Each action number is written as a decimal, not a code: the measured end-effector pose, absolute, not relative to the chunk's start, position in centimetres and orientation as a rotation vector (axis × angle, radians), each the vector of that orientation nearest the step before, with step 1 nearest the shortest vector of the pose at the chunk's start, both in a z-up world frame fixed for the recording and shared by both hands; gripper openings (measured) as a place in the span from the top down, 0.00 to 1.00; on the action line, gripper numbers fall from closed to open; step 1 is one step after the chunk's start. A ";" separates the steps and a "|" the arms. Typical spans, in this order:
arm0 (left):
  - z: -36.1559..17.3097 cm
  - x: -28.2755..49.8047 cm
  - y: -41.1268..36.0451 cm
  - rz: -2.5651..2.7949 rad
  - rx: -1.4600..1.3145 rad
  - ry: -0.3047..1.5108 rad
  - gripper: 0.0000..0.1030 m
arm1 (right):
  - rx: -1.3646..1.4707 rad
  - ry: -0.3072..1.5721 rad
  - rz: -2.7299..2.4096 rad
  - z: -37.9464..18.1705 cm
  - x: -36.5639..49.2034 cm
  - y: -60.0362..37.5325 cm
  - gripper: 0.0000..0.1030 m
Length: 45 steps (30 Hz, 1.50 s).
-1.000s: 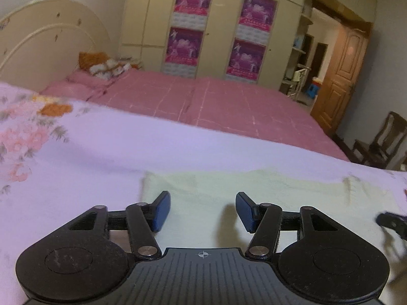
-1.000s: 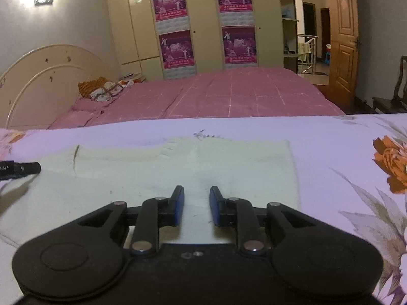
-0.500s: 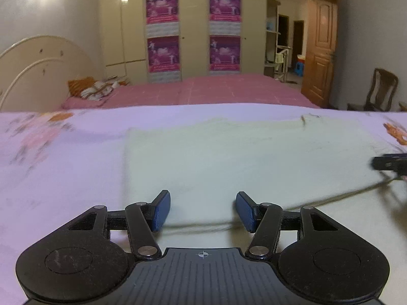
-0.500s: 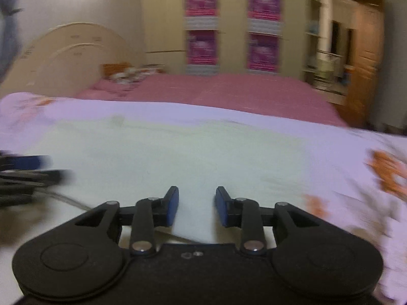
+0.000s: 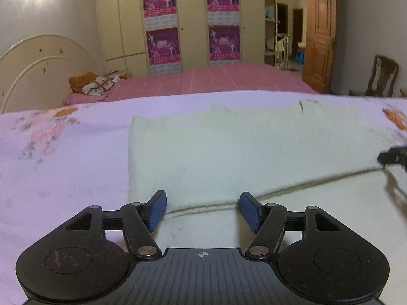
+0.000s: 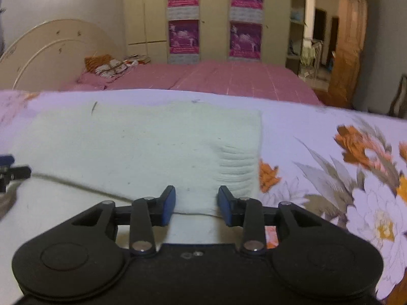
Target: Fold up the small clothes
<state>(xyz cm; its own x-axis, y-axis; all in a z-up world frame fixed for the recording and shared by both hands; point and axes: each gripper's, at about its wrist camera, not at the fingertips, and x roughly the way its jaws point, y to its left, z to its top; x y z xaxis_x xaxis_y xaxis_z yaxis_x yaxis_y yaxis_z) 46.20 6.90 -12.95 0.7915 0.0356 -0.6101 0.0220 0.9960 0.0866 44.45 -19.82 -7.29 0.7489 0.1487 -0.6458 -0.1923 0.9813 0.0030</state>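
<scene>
**Both grippers drawn back to the near fold edge, jaws opening**

Since a second ago, both views have pulled back and more of the cloth shows ahead.

- Left gripper (image 5: 202, 209): jaws opening, released; the fold edge of the garment lies between the blue pads, not pinched.
- Right gripper (image 6: 197, 204): jaws opening, narrower gap, released; same fold edge between its pads.
- Pale green garment (image 5: 241, 147): flat on the bed, upper layer folded over a lower one, ribbed hem toward the right edge.
- Floral bedsheet (image 6: 343, 172): carries the garment; orange blooms at right.
- Beyond: pink bed (image 5: 216, 78), wardrobe with posters (image 5: 221, 20).
</scene>
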 end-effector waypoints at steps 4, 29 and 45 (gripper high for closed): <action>-11.8 44.4 7.0 0.027 0.079 0.653 0.38 | -0.046 0.692 0.185 -5.4 43.5 -20.0 0.64; -10.9 36.6 6.8 0.034 0.114 0.663 0.25 | 0.045 0.702 0.187 -4.5 38.0 -23.5 0.62; -11.2 22.6 10.3 0.048 0.000 0.787 0.26 | 0.273 0.817 0.142 -5.7 23.6 -33.3 0.55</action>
<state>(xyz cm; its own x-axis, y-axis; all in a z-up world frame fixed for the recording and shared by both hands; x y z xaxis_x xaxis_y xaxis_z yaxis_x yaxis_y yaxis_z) 22.56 10.25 -11.23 0.7051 0.0433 -0.7078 -0.0436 0.9989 0.0176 23.58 -33.35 -5.74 0.6777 0.2293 -0.6987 -0.0201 0.9556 0.2941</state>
